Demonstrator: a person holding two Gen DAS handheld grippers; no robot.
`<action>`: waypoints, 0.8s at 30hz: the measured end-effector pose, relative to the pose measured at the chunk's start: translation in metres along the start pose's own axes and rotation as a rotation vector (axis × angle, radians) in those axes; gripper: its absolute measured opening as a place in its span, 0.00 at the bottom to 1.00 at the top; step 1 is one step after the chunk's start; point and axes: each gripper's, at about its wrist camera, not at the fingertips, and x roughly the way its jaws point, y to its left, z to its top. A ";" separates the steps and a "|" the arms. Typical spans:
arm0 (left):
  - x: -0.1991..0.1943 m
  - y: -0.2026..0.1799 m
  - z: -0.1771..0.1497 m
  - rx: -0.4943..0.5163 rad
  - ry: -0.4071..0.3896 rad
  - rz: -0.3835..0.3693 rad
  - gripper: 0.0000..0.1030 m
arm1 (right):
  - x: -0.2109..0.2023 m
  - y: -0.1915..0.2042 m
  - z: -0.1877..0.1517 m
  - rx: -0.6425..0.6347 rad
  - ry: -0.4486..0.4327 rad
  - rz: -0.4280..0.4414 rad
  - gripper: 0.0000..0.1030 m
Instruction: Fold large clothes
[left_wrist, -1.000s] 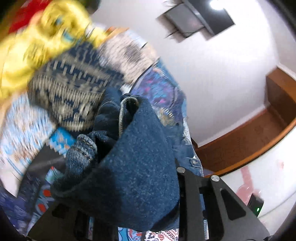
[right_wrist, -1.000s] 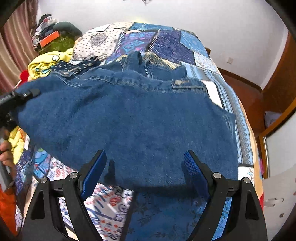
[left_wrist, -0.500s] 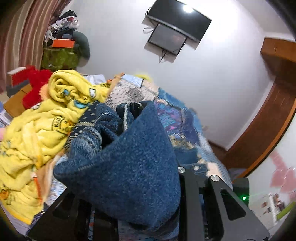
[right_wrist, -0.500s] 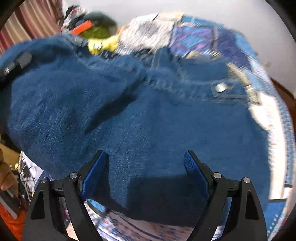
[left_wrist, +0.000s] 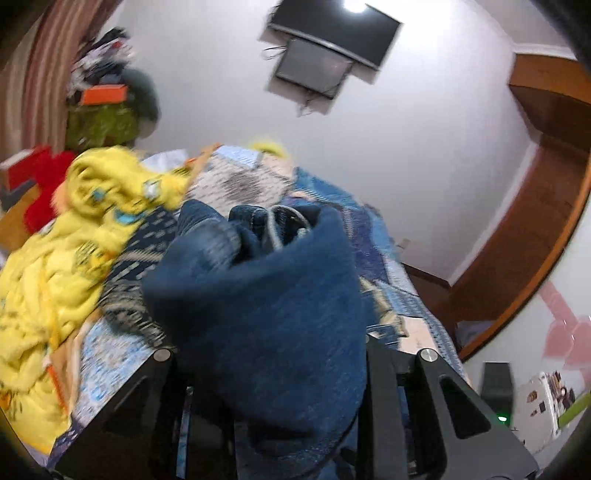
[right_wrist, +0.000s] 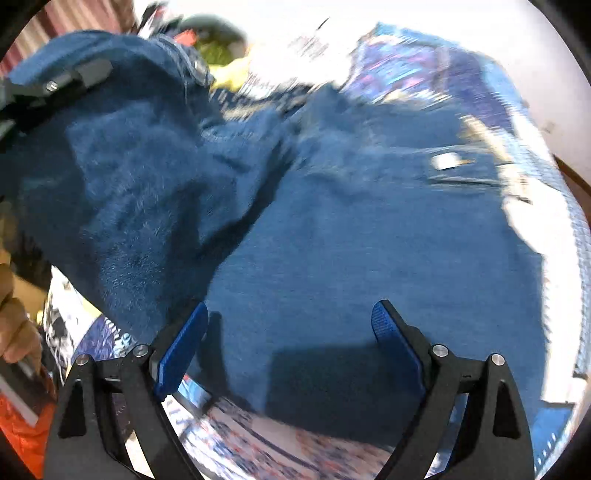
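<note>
A large blue denim garment (right_wrist: 369, 240) with a metal button lies spread on the patchwork bedspread (right_wrist: 461, 74). My left gripper (left_wrist: 266, 354) is shut on a bunched edge of the denim garment (left_wrist: 266, 295), which hides its fingertips. In the right wrist view the left gripper (right_wrist: 70, 79) holds that edge raised at the upper left, so the cloth hangs in a fold. My right gripper (right_wrist: 288, 321) hovers over the flat part near the lower hem. Its jaws are opening and the blue pads (right_wrist: 181, 350) press on nothing.
A yellow printed garment (left_wrist: 55, 258) and a dark patterned cloth (left_wrist: 136, 258) lie heaped at the bed's left side. A person's hand (right_wrist: 14, 332) shows at the left edge. A television (left_wrist: 332, 44) hangs on the white wall, and wooden furniture (left_wrist: 535, 221) stands right.
My left gripper has risen and rolled, lifting the denim edge higher off the bed. My right gripper has slid across above the garment, and its jaws stand a little wider.
</note>
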 end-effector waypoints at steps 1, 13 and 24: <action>0.003 -0.010 0.002 0.014 -0.001 -0.016 0.23 | -0.013 -0.010 -0.004 0.007 -0.029 -0.029 0.86; 0.071 -0.172 -0.063 0.314 0.196 -0.216 0.23 | -0.103 -0.129 -0.070 0.283 -0.139 -0.286 0.86; 0.095 -0.216 -0.173 0.636 0.506 -0.225 0.27 | -0.129 -0.160 -0.118 0.410 -0.125 -0.323 0.86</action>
